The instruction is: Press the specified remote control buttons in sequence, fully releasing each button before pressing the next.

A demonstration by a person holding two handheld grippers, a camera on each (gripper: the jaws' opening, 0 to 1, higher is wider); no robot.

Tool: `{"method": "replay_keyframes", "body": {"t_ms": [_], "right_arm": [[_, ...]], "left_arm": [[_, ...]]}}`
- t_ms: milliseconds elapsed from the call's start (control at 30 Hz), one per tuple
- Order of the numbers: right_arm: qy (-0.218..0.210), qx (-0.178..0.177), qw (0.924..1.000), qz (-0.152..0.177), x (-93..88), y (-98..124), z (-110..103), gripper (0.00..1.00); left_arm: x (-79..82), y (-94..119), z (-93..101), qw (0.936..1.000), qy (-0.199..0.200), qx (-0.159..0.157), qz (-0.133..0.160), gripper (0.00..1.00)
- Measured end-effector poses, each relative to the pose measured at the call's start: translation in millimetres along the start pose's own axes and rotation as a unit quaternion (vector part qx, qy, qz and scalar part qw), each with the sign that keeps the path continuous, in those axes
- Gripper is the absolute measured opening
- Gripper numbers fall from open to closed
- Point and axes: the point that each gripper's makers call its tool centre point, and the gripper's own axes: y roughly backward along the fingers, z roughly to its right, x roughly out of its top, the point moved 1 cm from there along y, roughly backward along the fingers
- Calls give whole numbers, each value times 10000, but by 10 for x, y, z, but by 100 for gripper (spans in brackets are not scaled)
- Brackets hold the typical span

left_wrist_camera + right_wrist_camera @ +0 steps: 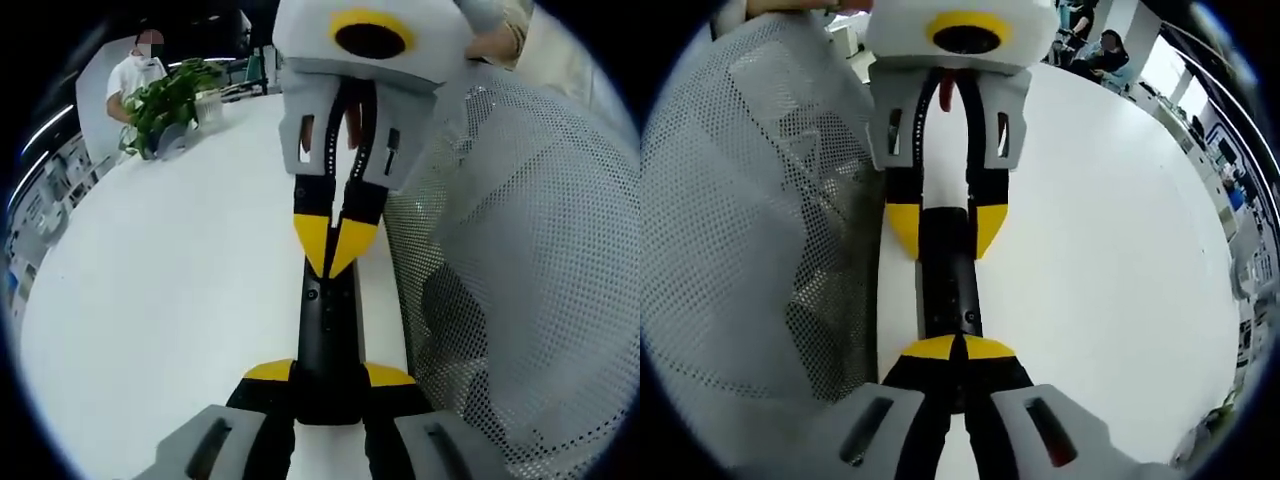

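Lying lengthwise on the white surface (170, 300), the black remote control (326, 320) is clamped at its near end by the left gripper (328, 372). Facing it from beyond the remote, the right gripper (958, 347) has its yellow tips pinched together, touching the remote's top. A potted plant (165, 105) stands far behind the remote; white mesh (750, 210) lies alongside.
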Motion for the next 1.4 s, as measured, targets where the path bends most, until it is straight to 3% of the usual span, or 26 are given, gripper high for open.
{"method": "replay_keyframes", "body": {"t_ms": [100, 300, 367, 500, 700, 733, 933, 1000, 1400], "right_arm": [[466, -56, 9987, -218, 12, -10, -6, 0], [519, 155, 9982, -243, 9, -18, 8, 0], [461, 179, 9986, -211, 5, -16, 15, 0], [225, 88, 9996, 173, -12, -3, 6, 0], [216, 154, 9996, -55, 17, -12, 14, 0], [84, 208, 9997, -24, 14, -10, 14, 0], [200, 153, 9995, 203, -7, 8, 1, 0], [-8, 149, 9995, 262, -10, 12, 6, 0], [-109, 187, 9995, 241, -60, 32, -5, 0]], "left_arm": [[4, -4, -1, 10000, 3, -2, 13, 25], [7, -7, -5, 10000, 11, -17, 25, 25], [7, -7, -3, 10000, 13, -21, 30, 25], [8, -8, -6, 10000, 3, -24, 18, 25], [3, -6, -6, 10000, -22, -8, 1, 25], [2, -5, -5, 10000, -21, -8, 2, 25], [-2, -4, -3, 10000, -20, -8, 12, 25], [-1, -3, -1, 10000, -8, -11, 27, 25], [-1, -2, 0, 10000, -10, -10, 43, 25]]}}
